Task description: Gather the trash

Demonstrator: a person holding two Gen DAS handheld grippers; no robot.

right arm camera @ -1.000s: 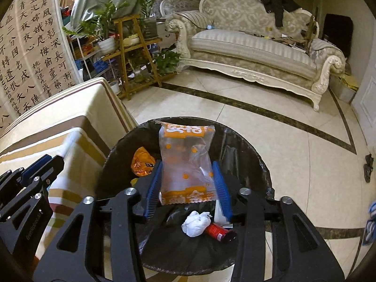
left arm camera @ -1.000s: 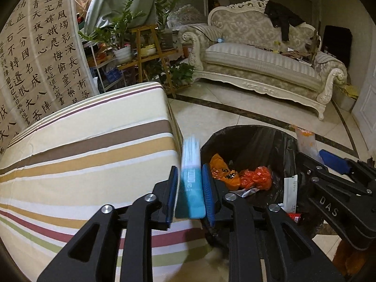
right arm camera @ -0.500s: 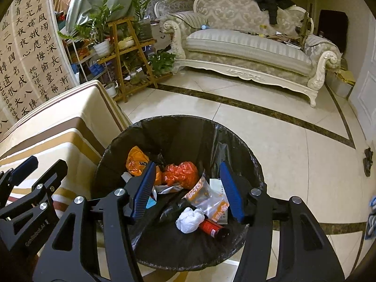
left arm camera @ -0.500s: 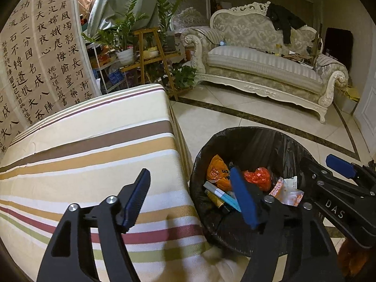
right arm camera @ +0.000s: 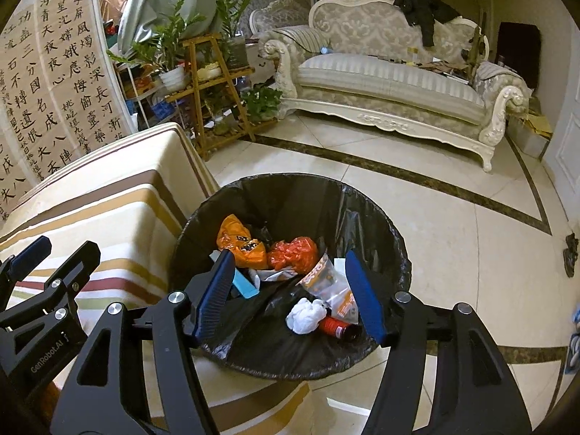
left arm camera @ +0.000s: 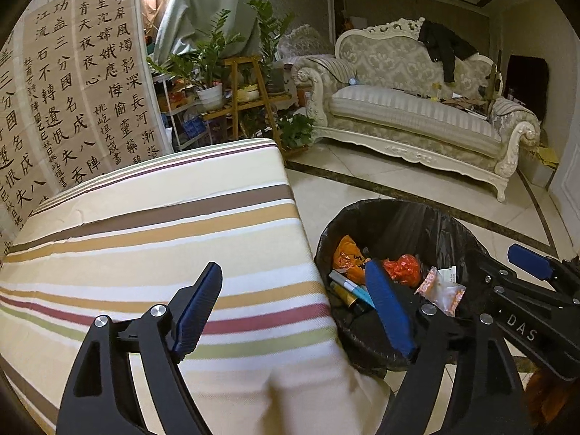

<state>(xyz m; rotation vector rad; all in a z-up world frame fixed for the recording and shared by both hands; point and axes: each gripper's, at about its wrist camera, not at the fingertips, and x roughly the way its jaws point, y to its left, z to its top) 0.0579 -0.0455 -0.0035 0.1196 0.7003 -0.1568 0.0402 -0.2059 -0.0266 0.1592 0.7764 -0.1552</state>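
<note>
I am holding the left gripper [left arm camera: 293,311] over the near right corner of the striped table [left arm camera: 145,239], its blue-padded jaws spreading apart with nothing between them; one pad is sitting over the cloth and the other is overhanging the rim of the trash bin [left arm camera: 362,214]. I am keeping the right gripper [right arm camera: 286,293] above the bin's mouth, its jaws also widening and gripping nothing. The bin, lined with a black bag, is standing on the tiled floor [right arm camera: 453,239] just beside the table's right edge. Inside it I am seeing an orange wrapper [right arm camera: 239,239] toward the far left wall, a crumpled red bag [right arm camera: 293,250] next to it, a clear snack packet with orange print [right arm camera: 331,282] near the middle, a white wad of tissue [right arm camera: 306,313] touching a red-labelled bottle [right arm camera: 339,328] at the near side, and a blue and white tube [left arm camera: 353,286] lying along the left wall. Beyond the bin, a cream sofa [left arm camera: 417,108] is standing well apart across the floor, with a wooden plant stand [left arm camera: 250,98] to its left
</note>
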